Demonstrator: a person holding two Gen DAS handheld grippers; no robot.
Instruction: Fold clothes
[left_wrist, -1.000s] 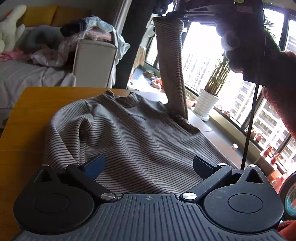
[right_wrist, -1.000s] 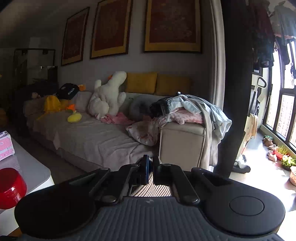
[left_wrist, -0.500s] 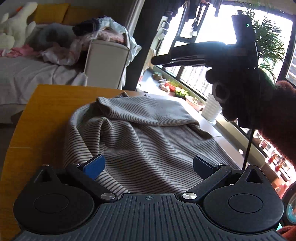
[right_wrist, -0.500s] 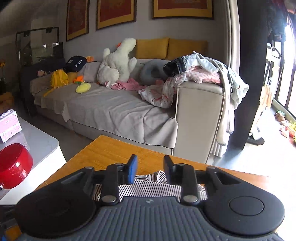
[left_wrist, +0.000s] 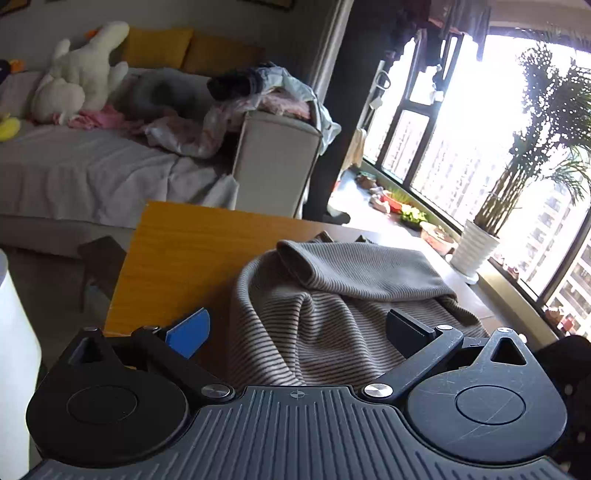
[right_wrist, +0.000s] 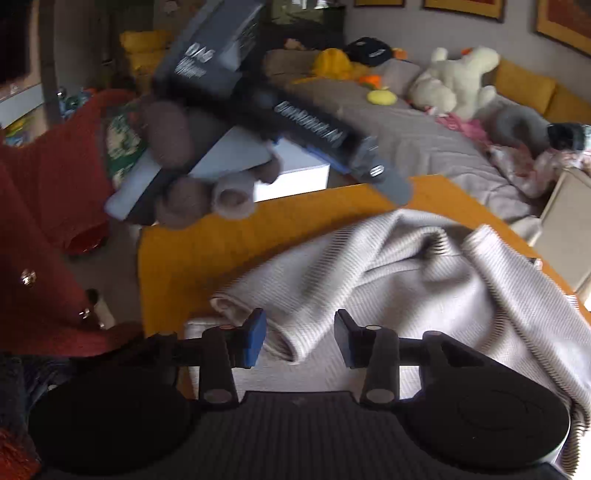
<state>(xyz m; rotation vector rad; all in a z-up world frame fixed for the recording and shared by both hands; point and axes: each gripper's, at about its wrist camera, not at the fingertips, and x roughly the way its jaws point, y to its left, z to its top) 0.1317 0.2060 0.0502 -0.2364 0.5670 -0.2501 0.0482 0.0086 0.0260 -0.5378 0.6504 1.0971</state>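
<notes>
Your striped sweater (left_wrist: 343, 314) is lying bunched on the wooden surface (left_wrist: 184, 258), one sleeve (left_wrist: 354, 269) folded across. Both claws, left claw (left_wrist: 295, 332) and right claw (right_wrist: 299, 339), are spread and empty. Looks mid-fold; next you probably grab the other sleeve (right_wrist: 258, 317).

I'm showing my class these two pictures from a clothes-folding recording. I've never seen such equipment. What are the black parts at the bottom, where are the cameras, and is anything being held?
No robot here: a person holds a two-finger gripper in each hand, with a camera on each looking along its fingers. One picture looks past the left gripper, the other past the right gripper, where the left one also appears, blurred, in a gloved hand. Both are open and hold nothing. A striped sweater lies on the wooden table, one sleeve folded across it. A sofa stands behind.
</notes>
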